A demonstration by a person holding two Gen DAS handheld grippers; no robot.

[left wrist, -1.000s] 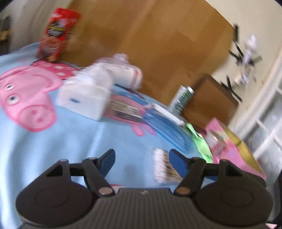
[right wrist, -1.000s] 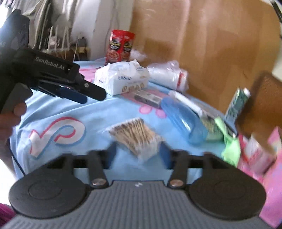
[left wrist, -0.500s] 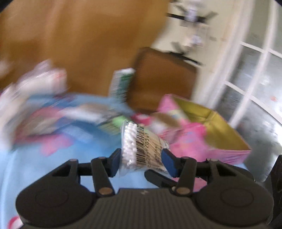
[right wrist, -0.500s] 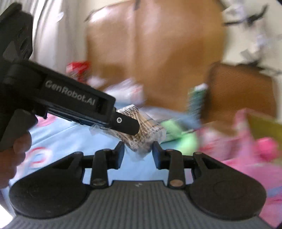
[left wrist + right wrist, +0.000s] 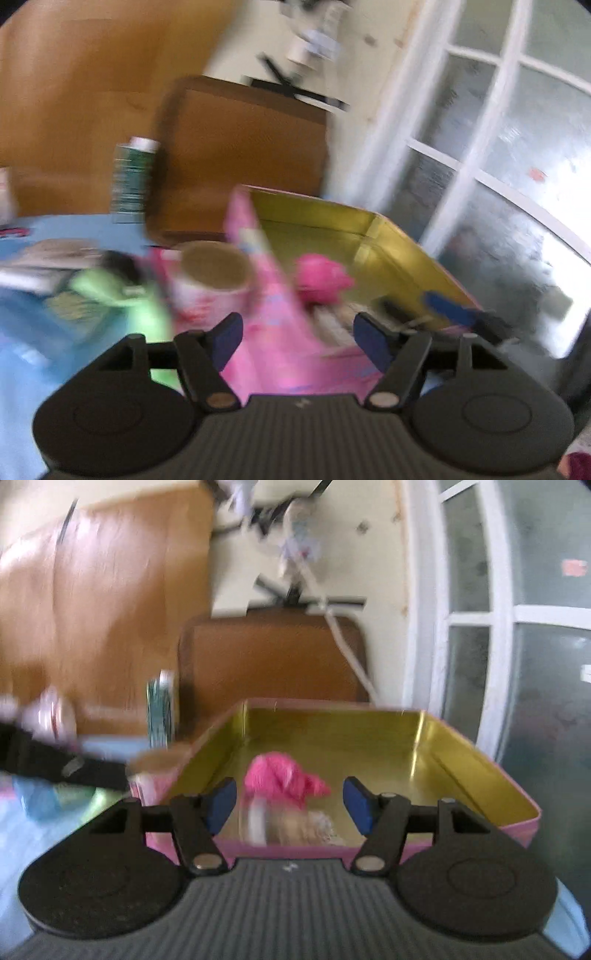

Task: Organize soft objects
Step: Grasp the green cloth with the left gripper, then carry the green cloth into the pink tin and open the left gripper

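A pink tin box with a gold inside (image 5: 461, 760) stands open in front of me; it also shows in the left wrist view (image 5: 332, 221). In it lie a pink fluffy thing (image 5: 284, 779) and a blurred pack of cotton swabs (image 5: 291, 827). My right gripper (image 5: 290, 805) is open and empty just above the box's near wall. My left gripper (image 5: 297, 334) is open and empty over the box's left pink wall. The right gripper's blue fingertip (image 5: 450, 310) shows in the left wrist view.
A paper cup (image 5: 214, 273) stands left of the box, with a green cloth (image 5: 110, 291) and a green-white can (image 5: 131, 181) beyond. A brown chair back (image 5: 273, 661) and glass doors (image 5: 535, 664) are behind. The left gripper's arm (image 5: 55, 764) crosses the right wrist view.
Both grippers held the cotton swab pack between them half a second ago. Both have opened, and the pack now lies in the tin box. Both views have swung right toward the box.
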